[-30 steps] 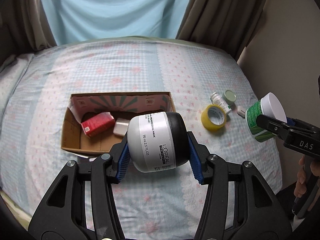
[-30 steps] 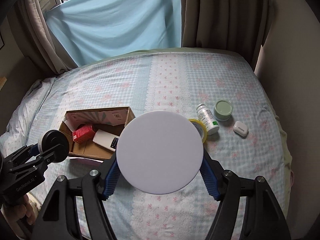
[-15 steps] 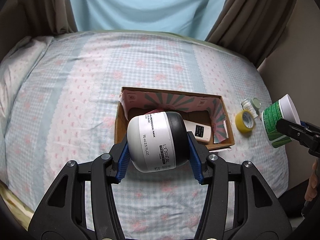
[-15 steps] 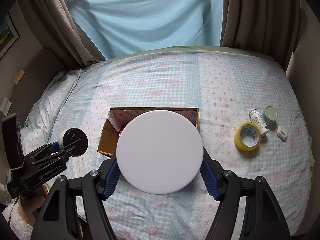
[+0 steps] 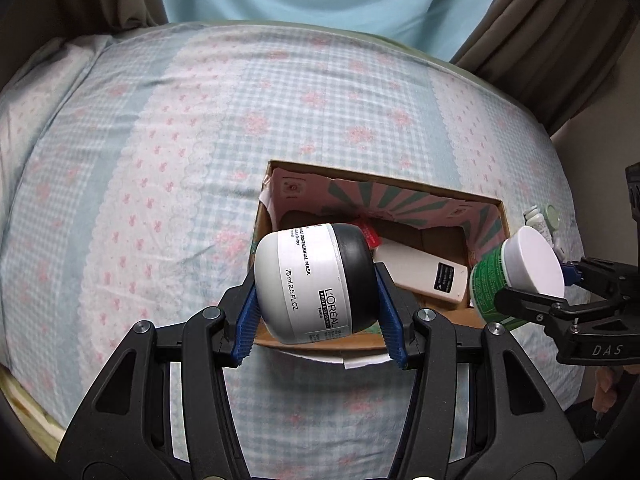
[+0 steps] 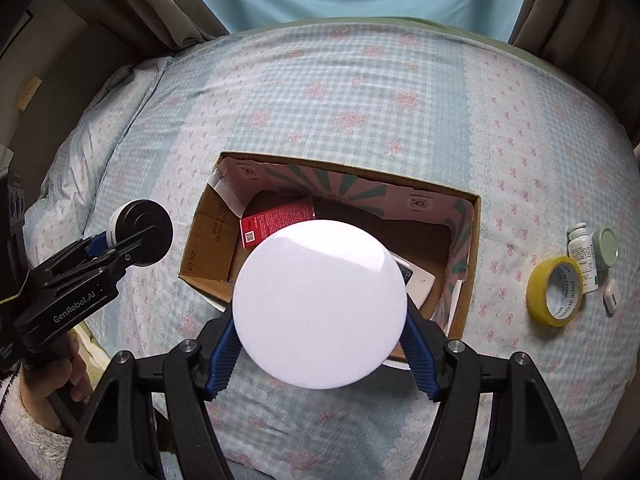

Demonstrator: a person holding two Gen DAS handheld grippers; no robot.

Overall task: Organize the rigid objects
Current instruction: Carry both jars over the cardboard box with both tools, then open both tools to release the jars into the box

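My left gripper (image 5: 318, 316) is shut on a white L'Oréal jar with a black lid (image 5: 316, 280), held over the near left corner of an open cardboard box (image 5: 486, 204). My right gripper (image 6: 320, 344) is shut on a green jar with a white lid (image 6: 320, 304), held above the box's (image 6: 200, 240) near edge; the jar also shows in the left wrist view (image 5: 516, 272). The left gripper and its jar show at the left of the right wrist view (image 6: 140, 232). Inside the box lie a red carton (image 6: 276, 216) and a white bottle (image 5: 424, 272).
The box sits on a bed with a blue checked cover (image 6: 360, 100). To the right of the box lie a yellow tape roll (image 6: 554, 292), a white pill bottle (image 6: 582, 256), a small green-lidded jar (image 6: 606, 248) and a white earbud case (image 6: 612, 296). Curtains hang behind.
Both grippers have moved left and nearer to the box with their jars still held. The box now sits right under them, and the loose items have shifted to the right of view.
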